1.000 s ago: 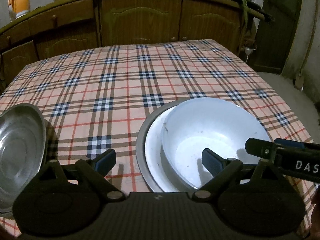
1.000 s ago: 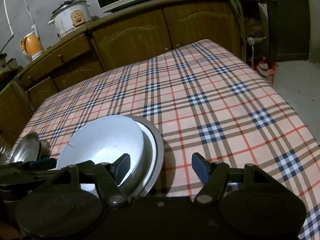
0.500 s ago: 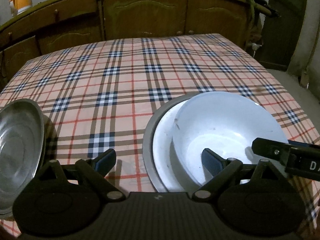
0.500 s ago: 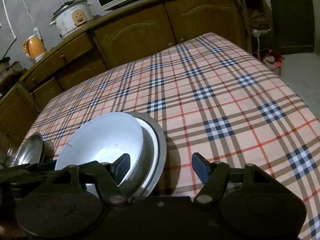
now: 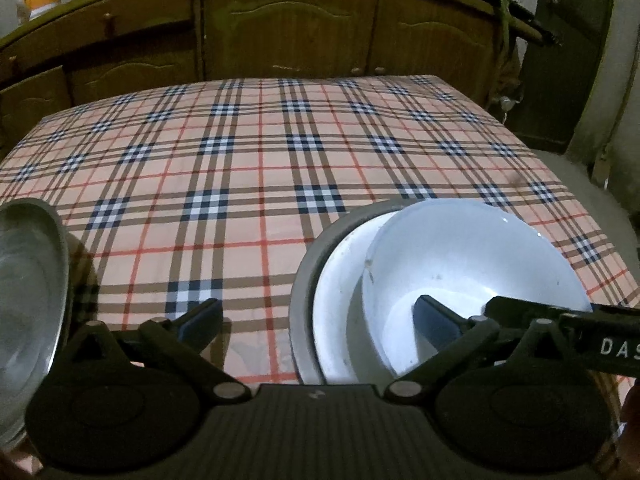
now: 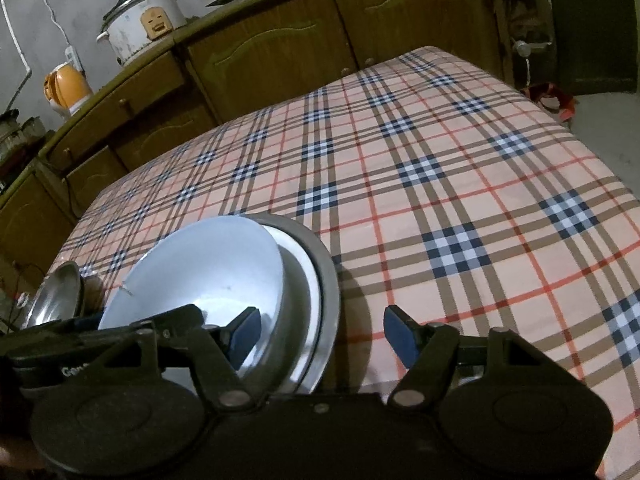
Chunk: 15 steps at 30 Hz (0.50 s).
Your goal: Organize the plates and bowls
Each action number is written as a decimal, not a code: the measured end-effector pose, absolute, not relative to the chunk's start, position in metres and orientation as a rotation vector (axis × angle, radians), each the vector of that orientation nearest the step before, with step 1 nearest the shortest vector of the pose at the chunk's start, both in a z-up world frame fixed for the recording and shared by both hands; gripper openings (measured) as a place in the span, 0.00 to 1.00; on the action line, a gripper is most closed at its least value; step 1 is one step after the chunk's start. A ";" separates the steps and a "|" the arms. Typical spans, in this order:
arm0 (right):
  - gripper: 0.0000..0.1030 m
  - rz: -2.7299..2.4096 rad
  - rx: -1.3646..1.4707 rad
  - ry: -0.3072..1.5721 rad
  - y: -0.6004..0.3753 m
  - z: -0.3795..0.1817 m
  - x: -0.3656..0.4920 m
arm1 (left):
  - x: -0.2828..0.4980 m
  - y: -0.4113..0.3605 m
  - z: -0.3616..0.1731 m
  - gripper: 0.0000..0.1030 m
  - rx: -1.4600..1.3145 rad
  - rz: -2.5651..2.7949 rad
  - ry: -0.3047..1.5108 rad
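The left gripper [image 5: 316,320] is opening its jaws very wide, and they are not pressing on anything. One blue finger is hanging over the checked tablecloth [image 5: 256,168], and the other is hanging inside the white bowl [image 5: 472,264]. The right gripper [image 6: 322,332] is also standing wide. Its jaws are sitting on both sides of the stack's right rim (not pinching it). One of its fingers is inside the bowl and the other is over the cloth.

The white bowl is sitting tilted in a white plate [image 5: 336,292], and the plate is lying in a wider grey metal plate [image 5: 306,248]. This stack is resting at the near edge of the table. A shiny metal bowl [image 5: 28,280] is leaning at the left edge, well apart from the stack.

Behind the table a brown wooden cupboard [image 6: 264,52] is standing. A white rice cooker [image 6: 144,24] and an orange kettle [image 6: 68,86] are sitting on top of it.
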State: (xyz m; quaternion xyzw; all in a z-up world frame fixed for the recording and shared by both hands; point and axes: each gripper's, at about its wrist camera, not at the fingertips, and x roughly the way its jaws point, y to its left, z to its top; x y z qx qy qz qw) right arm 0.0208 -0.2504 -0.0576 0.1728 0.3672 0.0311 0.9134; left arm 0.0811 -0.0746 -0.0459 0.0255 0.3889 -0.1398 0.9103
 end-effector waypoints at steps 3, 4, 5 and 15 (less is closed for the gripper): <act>0.79 0.070 0.385 0.758 -0.253 -0.060 0.023 | 0.083 -0.074 -0.047 1.00 0.039 -0.297 0.801; 0.79 0.072 0.392 0.758 -0.253 -0.060 0.024 | 0.083 -0.074 -0.048 1.00 0.034 -0.300 0.801; 0.79 0.073 0.398 0.757 -0.254 -0.061 0.025 | 0.084 -0.074 -0.048 1.00 0.031 -0.302 0.799; 0.65 0.134 0.461 0.754 -0.255 -0.064 0.026 | 0.086 -0.073 -0.050 0.94 -0.005 -0.347 0.789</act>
